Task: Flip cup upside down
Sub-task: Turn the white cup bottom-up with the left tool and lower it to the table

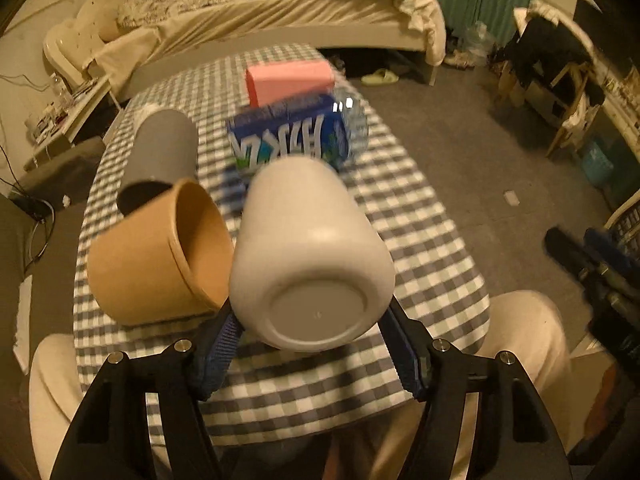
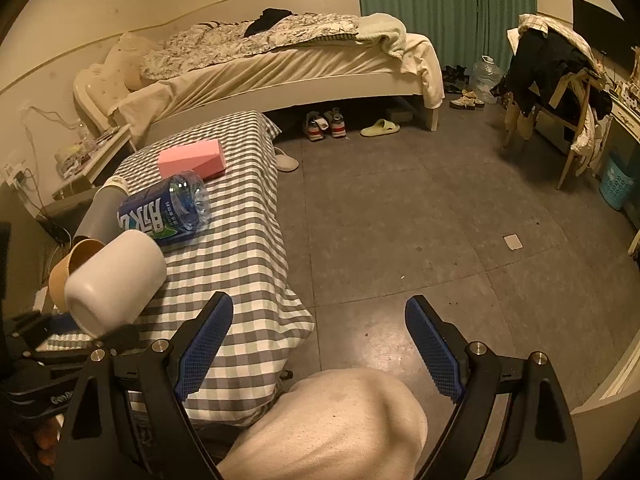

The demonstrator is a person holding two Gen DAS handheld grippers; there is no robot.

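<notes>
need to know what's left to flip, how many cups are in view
3. The white cup is held by the left hand-held gripper, base toward its camera. The brown paper cup sits to its left; the grey cup is behind that. Others may be hidden.

The room was dim, lit in warm yellow. A grey tiled floor [image 2: 400, 208] lay below a low bed [image 2: 280, 64] against the beige wall. Green curtains [image 2: 440, 4] hung beside a clothes-draped chair [image 2: 560, 80].
</notes>
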